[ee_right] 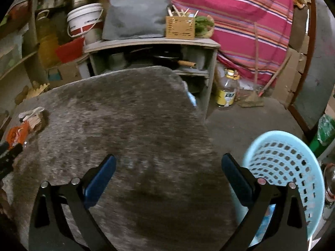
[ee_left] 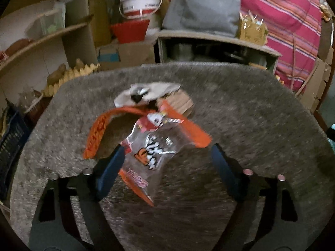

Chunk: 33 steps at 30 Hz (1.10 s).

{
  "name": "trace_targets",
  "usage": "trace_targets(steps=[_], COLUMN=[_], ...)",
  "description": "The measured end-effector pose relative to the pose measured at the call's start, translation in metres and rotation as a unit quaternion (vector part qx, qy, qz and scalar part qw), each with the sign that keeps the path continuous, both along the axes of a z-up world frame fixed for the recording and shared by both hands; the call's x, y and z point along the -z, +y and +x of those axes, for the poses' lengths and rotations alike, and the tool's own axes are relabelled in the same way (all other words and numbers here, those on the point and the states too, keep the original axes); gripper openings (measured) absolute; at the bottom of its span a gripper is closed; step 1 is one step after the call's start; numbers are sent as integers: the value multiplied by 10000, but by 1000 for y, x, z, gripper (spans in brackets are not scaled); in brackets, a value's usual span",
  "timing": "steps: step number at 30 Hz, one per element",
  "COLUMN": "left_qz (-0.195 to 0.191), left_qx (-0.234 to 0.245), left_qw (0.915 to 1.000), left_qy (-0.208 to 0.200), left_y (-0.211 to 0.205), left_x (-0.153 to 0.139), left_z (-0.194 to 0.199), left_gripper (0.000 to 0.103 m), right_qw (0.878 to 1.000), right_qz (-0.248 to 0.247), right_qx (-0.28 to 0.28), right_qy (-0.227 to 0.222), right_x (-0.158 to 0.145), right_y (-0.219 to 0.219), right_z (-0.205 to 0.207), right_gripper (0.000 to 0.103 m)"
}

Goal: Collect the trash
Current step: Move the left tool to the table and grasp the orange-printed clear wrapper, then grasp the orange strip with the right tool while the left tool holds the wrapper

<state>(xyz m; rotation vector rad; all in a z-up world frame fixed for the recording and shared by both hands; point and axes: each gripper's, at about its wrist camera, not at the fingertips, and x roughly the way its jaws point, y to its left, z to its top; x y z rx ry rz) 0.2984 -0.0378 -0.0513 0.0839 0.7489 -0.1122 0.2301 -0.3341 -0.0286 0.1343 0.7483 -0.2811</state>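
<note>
An orange and clear snack wrapper (ee_left: 150, 144) lies on the grey stone table (ee_left: 251, 125), with a crumpled white paper (ee_left: 146, 94) and a tan cardboard piece (ee_left: 182, 102) just behind it. My left gripper (ee_left: 167, 156) is open, its fingers on either side of the wrapper's near end. My right gripper (ee_right: 168, 167) is open and empty over the bare table (ee_right: 136, 115). The same trash pile (ee_right: 23, 125) shows at the far left of the right wrist view. A light blue perforated basket (ee_right: 282, 167) stands beside the table at the right.
A grey shelf unit (ee_right: 150, 46) with pans stands behind the table. A white bucket (ee_left: 140, 0), a red tub (ee_left: 129, 30) and wooden shelves (ee_left: 41, 41) are at the back left. A plastic bottle (ee_right: 227, 90) and a broom (ee_right: 257, 83) are on the floor.
</note>
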Motion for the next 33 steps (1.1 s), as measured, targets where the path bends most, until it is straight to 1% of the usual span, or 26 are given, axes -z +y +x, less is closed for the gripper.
trace_targets(steps=[1,2,3,4,5,6,11,13,17,20,22,30,33], left_qz=[-6,-19,-57,-84,-67,-23,102,220,362,343,325,63,47], left_qx=[21,40,57,85,104,126,234,266,216,39,-106,-865,-1071], left_qw=[9999,9998,9996,9995,9996,9997,9996,9990,9977,9977,9978,9950,9929], left_qy=[99,174,259,290,261,207,-90,-275,-525,-579,-568,-504,-525], left_y=[2,3,4,4,4,4,7,10,29,58,77,169,196], left_x=[4,7,10,10,9,8,-9,-18,-34,-42,-42,-38,-36], left_z=[3,5,8,8,7,5,-11,-22,-38,-44,-45,-40,-39], left_gripper=[62,56,43,33,25,21,18,18,18,17,16,16,16], right_qw=[10000,10000,9999,9999,9999,9998,9995,9993,9985,9975,9966,9924,9899], right_qz=[38,72,88,91,88,75,60,73,45,-75,-111,-47,16], right_qx=[-20,-43,-71,-95,-127,-168,-324,-370,-550,-697,-814,-1227,-1417], right_qy=[12,29,34,34,32,35,30,7,-44,-47,-53,-92,-71], right_x=[1,1,2,2,2,2,2,0,-3,-3,-2,-2,0], right_y=[2,5,7,9,13,17,38,46,75,99,122,198,227], right_z=[3,5,7,9,11,12,19,21,27,31,35,48,54], right_gripper=[99,99,99,99,99,99,99,99,99,99,98,99,98])
